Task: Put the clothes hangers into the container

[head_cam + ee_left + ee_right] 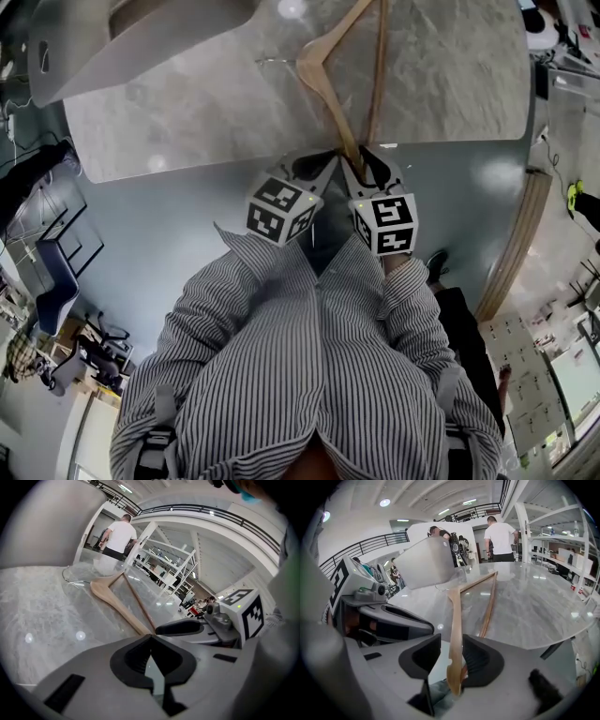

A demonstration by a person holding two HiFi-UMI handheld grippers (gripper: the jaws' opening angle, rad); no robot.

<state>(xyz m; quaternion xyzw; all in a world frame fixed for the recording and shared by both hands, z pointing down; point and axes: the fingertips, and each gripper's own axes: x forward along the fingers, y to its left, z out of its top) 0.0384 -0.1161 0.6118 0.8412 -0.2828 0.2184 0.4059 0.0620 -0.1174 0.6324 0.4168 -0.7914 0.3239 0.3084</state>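
Note:
A wooden clothes hanger (330, 89) lies flat on the marble table (450, 84), its metal hook (272, 62) pointing left toward the grey container (141, 42) at the table's far left corner. One arm of the hanger (455, 625) reaches over the near table edge and runs between the jaws of my right gripper (451, 656). These stand open, with a gap on the left side of the wood. My left gripper (314, 169) hovers just left of the right one, shut and empty (149, 651); the hanger (119, 606) lies ahead of it.
The table's near edge runs right under both grippers, with grey floor (169, 225) below. A person in a white shirt (500, 536) stands beyond the table's far side, next to white shelving (562, 550). Chairs (56, 272) stand at the left.

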